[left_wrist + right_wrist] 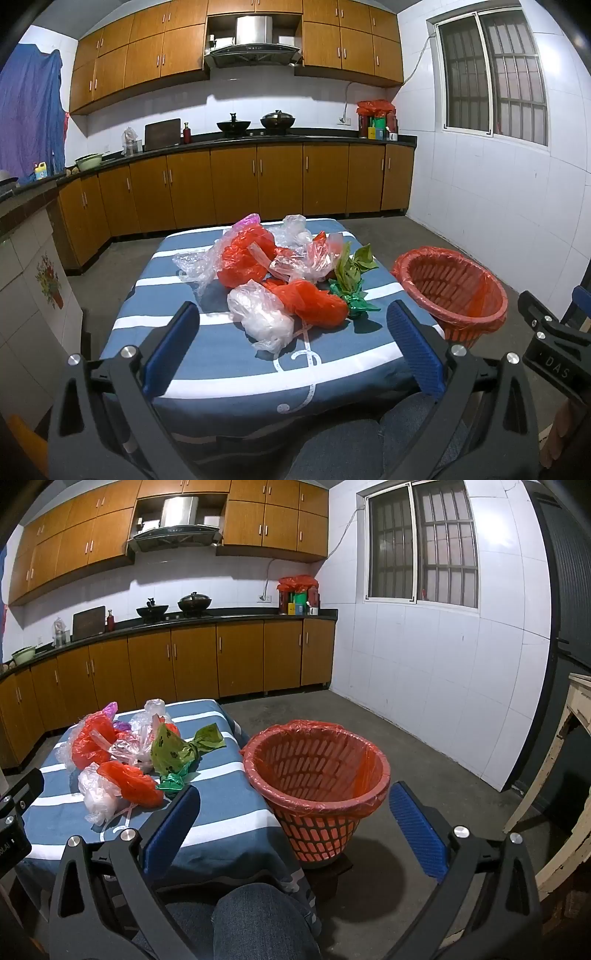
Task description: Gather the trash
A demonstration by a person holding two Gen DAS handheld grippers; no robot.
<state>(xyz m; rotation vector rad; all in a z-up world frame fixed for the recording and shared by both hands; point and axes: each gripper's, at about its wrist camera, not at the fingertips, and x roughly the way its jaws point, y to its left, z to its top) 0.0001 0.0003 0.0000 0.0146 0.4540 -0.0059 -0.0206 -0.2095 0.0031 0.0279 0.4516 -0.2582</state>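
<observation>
Hovering open: left gripper (293, 347), right gripper (295, 827).

"DAS" on right gripper (554, 332) body; other txt too blurry to read

Heap of crumpled red, clear, green plastic bags (280, 273) on striped table, red-lined basket (317, 775) beside

Across the room, two black woks (256, 123) sit on the stove under a steel range hood (253, 40). Wooden cabinets (236, 184) line the wall. A barred window (493, 74) is on the right, and a blue cloth (29, 110) hangs at the left.
</observation>
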